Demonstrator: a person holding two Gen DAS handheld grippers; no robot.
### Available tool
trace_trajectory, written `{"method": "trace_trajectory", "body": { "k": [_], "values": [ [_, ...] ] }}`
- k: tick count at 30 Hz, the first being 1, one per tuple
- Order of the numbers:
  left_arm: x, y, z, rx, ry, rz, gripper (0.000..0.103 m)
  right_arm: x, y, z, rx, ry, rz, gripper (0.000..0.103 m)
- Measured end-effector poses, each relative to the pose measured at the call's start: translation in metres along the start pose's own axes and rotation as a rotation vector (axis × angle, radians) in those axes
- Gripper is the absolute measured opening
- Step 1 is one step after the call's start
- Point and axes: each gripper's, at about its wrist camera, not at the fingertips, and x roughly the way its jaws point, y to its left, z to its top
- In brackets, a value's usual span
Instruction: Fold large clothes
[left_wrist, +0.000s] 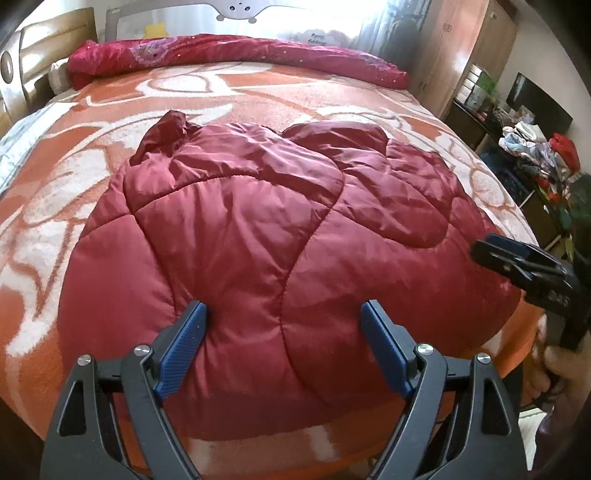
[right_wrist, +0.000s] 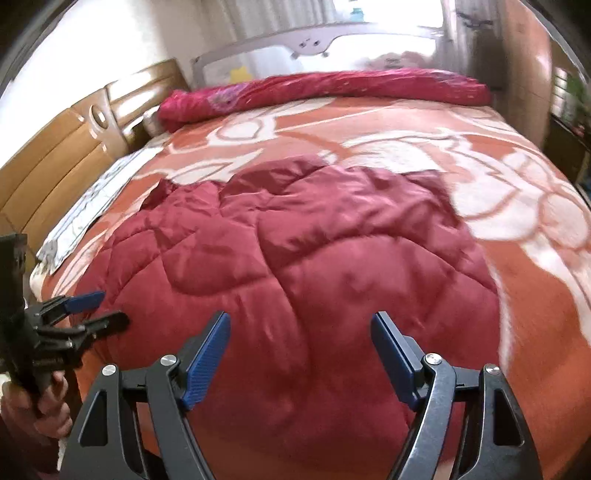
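Observation:
A dark red quilted puffer jacket (left_wrist: 266, 236) lies spread on the bed, its near hem by the front edge; it also fills the right wrist view (right_wrist: 314, 266). My left gripper (left_wrist: 284, 314) is open and empty, hovering just above the jacket's near edge. My right gripper (right_wrist: 301, 325) is open and empty, over the jacket's near part. The right gripper shows at the right in the left wrist view (left_wrist: 517, 258). The left gripper shows at the left in the right wrist view (right_wrist: 99, 306), beside the jacket's left edge.
The bed has an orange and white patterned blanket (left_wrist: 55, 206). A rolled crimson quilt (left_wrist: 236, 55) lies along the far side. A wooden headboard (right_wrist: 55, 155) stands at the left. A cluttered desk with clothes (left_wrist: 535, 155) stands to the right of the bed.

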Motion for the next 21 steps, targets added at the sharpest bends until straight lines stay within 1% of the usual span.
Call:
{"method": "trace_trajectory", "body": {
  "k": [1, 3, 5, 6, 8, 13, 15, 18, 19, 21],
  "values": [
    [0.001, 0.0, -0.001, -0.003, -0.001, -0.001, 0.085, 0.013, -0.003, 0.003, 0.011, 0.037, -0.006, 0.078],
    [0.005, 0.001, -0.001, -0.008, -0.006, -0.005, 0.085, 0.029, -0.011, 0.005, 0.025, 0.065, -0.012, 0.078],
    [0.008, 0.002, 0.0, -0.014, -0.012, -0.01, 0.085, 0.039, -0.022, 0.005, 0.047, 0.07, -0.013, 0.078],
    [0.01, 0.002, 0.002, -0.019, -0.009, -0.012, 0.085, 0.042, -0.03, 0.005, 0.074, 0.071, 0.0, 0.078],
    [0.013, 0.003, 0.005, -0.026, -0.002, -0.008, 0.085, 0.043, -0.035, 0.003, 0.096, 0.064, 0.002, 0.077],
    [0.009, 0.004, 0.011, -0.045, 0.027, -0.005, 0.085, 0.037, -0.038, -0.001, 0.113, 0.043, -0.014, 0.076],
    [0.003, 0.005, 0.009, -0.054, 0.033, -0.005, 0.085, 0.022, -0.033, -0.002, 0.112, 0.012, -0.02, 0.075],
    [0.004, 0.006, 0.007, -0.048, 0.043, -0.001, 0.085, 0.001, -0.03, -0.01, 0.099, -0.031, -0.059, 0.075],
    [0.005, 0.006, 0.008, -0.045, 0.043, 0.003, 0.085, -0.004, -0.03, -0.013, 0.093, -0.035, -0.078, 0.075],
    [0.006, 0.002, 0.007, -0.029, 0.041, 0.024, 0.085, -0.004, -0.035, -0.02, 0.091, -0.012, -0.094, 0.076]
  ]
}}
